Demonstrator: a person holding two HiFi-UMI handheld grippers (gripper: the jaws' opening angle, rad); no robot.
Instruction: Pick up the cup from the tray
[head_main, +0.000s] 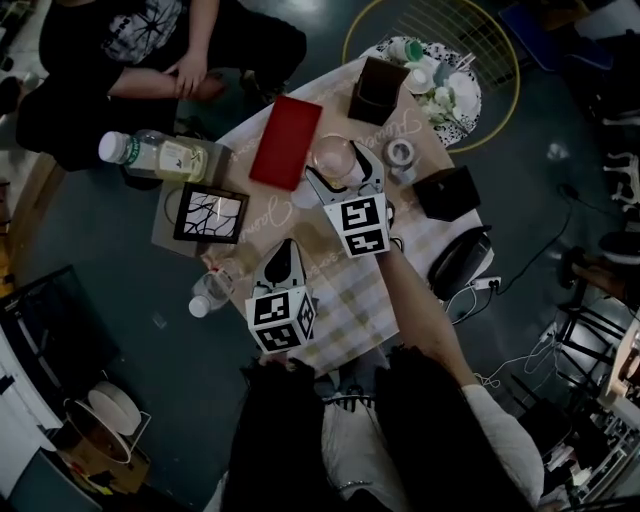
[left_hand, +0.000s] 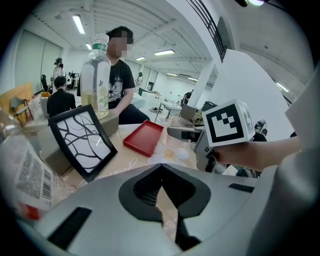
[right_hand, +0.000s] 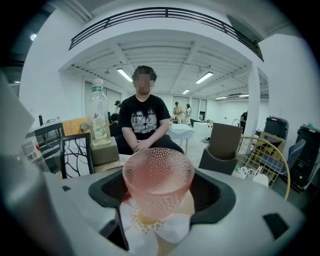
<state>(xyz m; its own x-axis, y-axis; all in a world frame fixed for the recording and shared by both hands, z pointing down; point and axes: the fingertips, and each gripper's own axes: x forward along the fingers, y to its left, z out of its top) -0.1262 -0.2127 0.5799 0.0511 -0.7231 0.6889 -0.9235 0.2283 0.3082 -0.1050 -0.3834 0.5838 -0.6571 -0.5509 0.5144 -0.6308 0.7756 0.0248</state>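
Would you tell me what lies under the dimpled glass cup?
A white flower printed on the tablecloth shows beneath the cup in the right gripper; the cup's base covers its middle.

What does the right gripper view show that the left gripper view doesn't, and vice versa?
Only the right gripper view: the dimpled pink cup between the tongs of the right gripper, and a yellow wire basket. Only the left gripper view: the tongs of the left gripper together on nothing, plus the other gripper's marker cube. Both: the black picture frame, the tall bottle and the seated person in a black shirt.
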